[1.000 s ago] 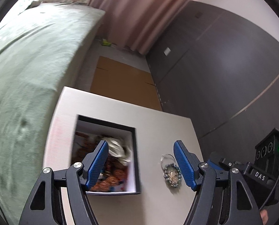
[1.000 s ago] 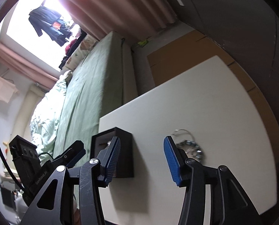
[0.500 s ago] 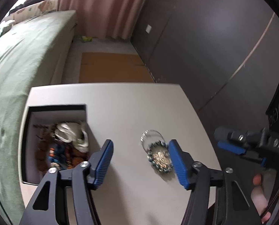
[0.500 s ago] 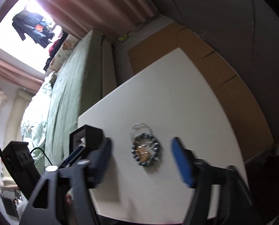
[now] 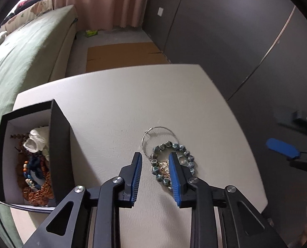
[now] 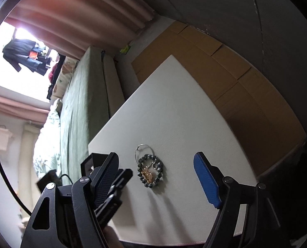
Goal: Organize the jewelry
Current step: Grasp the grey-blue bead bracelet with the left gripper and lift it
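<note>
Lying on the white square table [image 5: 132, 103], the blue-grey beaded bracelet [image 5: 172, 163] forms a loose ring around a small gold trinket [image 6: 147, 174], with a thin silver wire hoop [image 5: 159, 134] touching its far edge. The left gripper [image 5: 155, 166] hangs low over this cluster with its blue-padded fingers [image 5: 137, 171] parted but fairly close: one pad sits just outside the bracelet's left side and the other crosses over its middle, with nothing pinched between them. From this view it is unclear whether the pads touch the beads.

Near the table's left edge stands the black open-topped box with a white lining [image 5: 58, 136], well apart from the bracelet. Inside it is a heap of brown, orange and blue beaded pieces [image 5: 34, 175] and a crumpled white item [image 5: 36, 139].

The right gripper [image 6: 155, 179] is held off the near edge of the table, its jaws spread wide and holding nothing. In its own view the bracelet [image 6: 151, 171] appears between its two fingers, farther out on the table.

Beyond the table are a green-covered bed [image 5: 19, 57], a flat sheet of brown cardboard on the floor [image 5: 122, 55], pink curtains [image 5: 104, 2] and dark grey wardrobe doors [image 5: 225, 31].
</note>
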Demonstrator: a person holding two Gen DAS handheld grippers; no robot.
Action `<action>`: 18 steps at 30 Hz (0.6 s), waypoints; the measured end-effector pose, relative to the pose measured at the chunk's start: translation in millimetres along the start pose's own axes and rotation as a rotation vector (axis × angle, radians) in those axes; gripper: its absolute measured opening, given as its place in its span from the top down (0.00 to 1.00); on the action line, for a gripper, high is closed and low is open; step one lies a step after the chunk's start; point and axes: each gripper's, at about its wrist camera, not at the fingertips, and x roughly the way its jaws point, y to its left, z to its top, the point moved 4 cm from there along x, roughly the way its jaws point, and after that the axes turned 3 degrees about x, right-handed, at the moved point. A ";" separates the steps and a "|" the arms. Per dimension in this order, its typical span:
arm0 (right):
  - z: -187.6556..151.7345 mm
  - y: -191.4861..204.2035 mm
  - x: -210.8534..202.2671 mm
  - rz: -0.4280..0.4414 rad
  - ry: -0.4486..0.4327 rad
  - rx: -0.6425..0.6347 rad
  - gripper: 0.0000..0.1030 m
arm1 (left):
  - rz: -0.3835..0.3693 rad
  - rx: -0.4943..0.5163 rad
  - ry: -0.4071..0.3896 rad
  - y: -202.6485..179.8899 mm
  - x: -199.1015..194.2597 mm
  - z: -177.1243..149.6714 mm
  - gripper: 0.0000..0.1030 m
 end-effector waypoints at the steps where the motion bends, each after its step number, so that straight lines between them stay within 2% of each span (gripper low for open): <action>1: 1.0 -1.2 -1.0 -0.004 -0.005 0.002 0.27 | 0.001 -0.005 0.007 0.8 3.4 -0.7 0.76; 9: 2.4 -2.0 -1.1 -0.014 -0.005 0.001 0.27 | 0.032 0.009 0.041 -2.9 32.2 -0.2 0.77; 12: 2.5 -1.3 1.5 -0.022 -0.003 -0.004 0.27 | 0.055 0.023 0.029 -3.6 34.4 0.1 0.80; 15: 0.4 -0.1 4.6 -0.036 0.003 -0.007 0.27 | 0.089 0.054 0.030 -2.4 34.9 -1.3 0.90; 18: -0.7 1.1 6.1 -0.044 0.003 -0.014 0.27 | 0.066 0.031 0.046 3.3 31.4 -2.7 0.91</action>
